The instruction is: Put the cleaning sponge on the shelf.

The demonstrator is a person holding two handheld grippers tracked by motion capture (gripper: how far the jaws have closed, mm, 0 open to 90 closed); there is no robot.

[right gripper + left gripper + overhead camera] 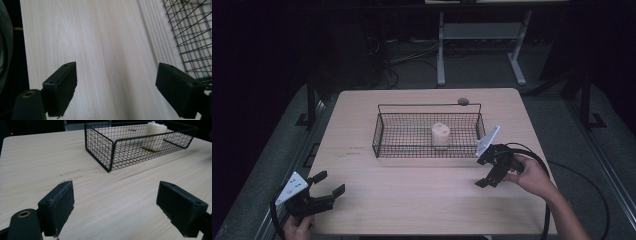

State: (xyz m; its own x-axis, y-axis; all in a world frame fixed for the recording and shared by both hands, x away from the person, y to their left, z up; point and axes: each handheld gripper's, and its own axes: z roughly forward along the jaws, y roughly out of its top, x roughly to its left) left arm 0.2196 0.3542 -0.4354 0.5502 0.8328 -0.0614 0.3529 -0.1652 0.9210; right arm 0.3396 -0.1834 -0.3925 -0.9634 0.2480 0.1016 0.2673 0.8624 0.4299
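- The pale square wooden table (422,200) was mostly bare, with open room between my two hands and along its near edge.
- The black rectangular wire-mesh basket (384,134) stood toward the far middle of the table, its long handle bar across the back.
- My left black two-jaw gripper (328,184) sat at the near left corner, jaws spread wide and empty, well apart from the basket.
- My right black two-jaw gripper (488,178) hung just beside the basket's right end, jaws likewise wide and empty.
- The cream cylindrical spool of thread (440,135) stood upright inside the basket, right of centre.
- Risk, in my judgement: the right gripper could catch the mesh wall and shove the basket, and a careless reach could topple the spool.
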